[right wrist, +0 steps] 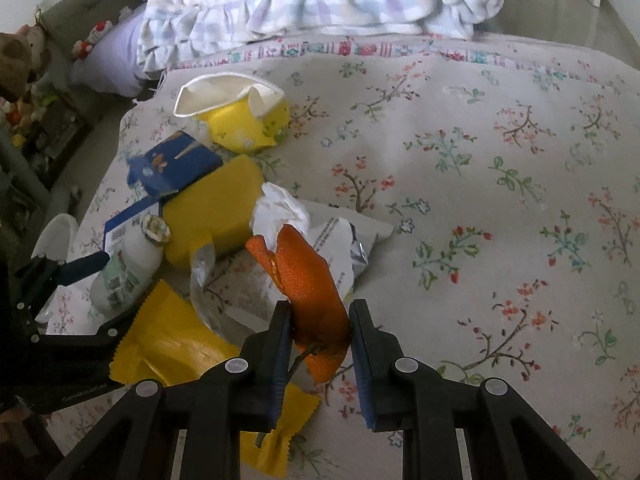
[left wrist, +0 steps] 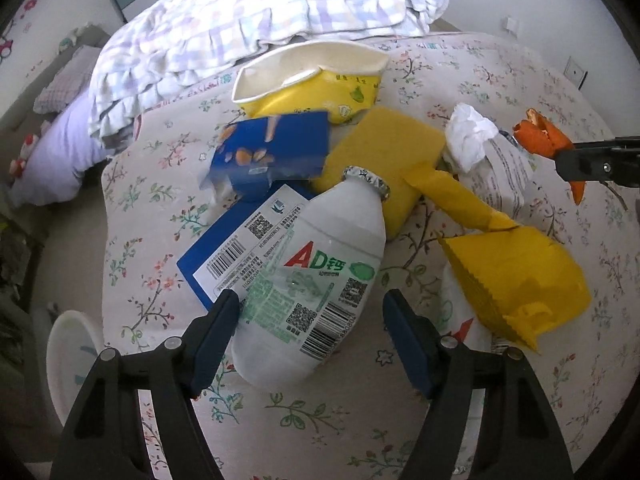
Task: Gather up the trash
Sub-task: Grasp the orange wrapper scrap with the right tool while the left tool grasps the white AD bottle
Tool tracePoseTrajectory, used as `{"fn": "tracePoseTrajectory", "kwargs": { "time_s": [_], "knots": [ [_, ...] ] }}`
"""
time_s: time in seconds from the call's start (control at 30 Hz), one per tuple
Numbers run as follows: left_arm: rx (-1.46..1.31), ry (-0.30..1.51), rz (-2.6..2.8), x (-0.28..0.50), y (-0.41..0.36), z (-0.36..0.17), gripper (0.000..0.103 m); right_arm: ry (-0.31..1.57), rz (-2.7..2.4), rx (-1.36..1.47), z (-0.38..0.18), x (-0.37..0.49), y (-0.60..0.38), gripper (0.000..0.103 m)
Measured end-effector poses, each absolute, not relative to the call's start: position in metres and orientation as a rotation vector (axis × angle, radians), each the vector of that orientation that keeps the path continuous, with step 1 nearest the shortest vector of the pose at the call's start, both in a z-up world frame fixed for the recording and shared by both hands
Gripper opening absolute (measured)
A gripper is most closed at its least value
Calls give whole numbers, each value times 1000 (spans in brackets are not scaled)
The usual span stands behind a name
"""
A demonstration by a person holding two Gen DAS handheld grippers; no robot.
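The bedsheet (right wrist: pixel 500 168) is cream with red-and-green floral sprigs; the quilt (left wrist: pixel 256 12) is lilac-and-white check. The peel (right wrist: pixel 316 292) is orange, the sponge (left wrist: pixel 380 152) yellow, the box (left wrist: pixel 276 152) blue, the bottle (left wrist: pixel 316 280) white.

A bed (right wrist: pixel 500 152) with a floral cover fills both views. A folded checked quilt (left wrist: pixel 256 20) lies at 12 o'clock, a lilac pillow (left wrist: pixel 60 152) at 9 o'clock. Soft toys (right wrist: pixel 20 80) crowd the 9 o'clock edge of the right view. A pale wall with sockets (left wrist: pixel 576 70) stands at 2 o'clock.
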State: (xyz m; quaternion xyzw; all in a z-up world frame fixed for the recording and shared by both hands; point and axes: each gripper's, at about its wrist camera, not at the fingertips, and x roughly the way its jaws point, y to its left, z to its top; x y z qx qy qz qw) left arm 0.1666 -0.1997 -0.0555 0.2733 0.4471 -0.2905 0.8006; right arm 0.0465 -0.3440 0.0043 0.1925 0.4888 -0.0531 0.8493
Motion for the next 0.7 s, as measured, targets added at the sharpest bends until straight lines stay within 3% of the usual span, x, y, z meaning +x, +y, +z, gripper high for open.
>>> {"fn": "tracePoseTrajectory", "kwargs": {
  "time_s": [0.07,0.7],
  "knots": [
    [584,958,-614,168,-199,-54,65,1030,-110,404,4,47,-344,26],
    [423,1030,-651,170,-181,-38,58,1014,-101,396,12,52,-333,26]
  ]
}}
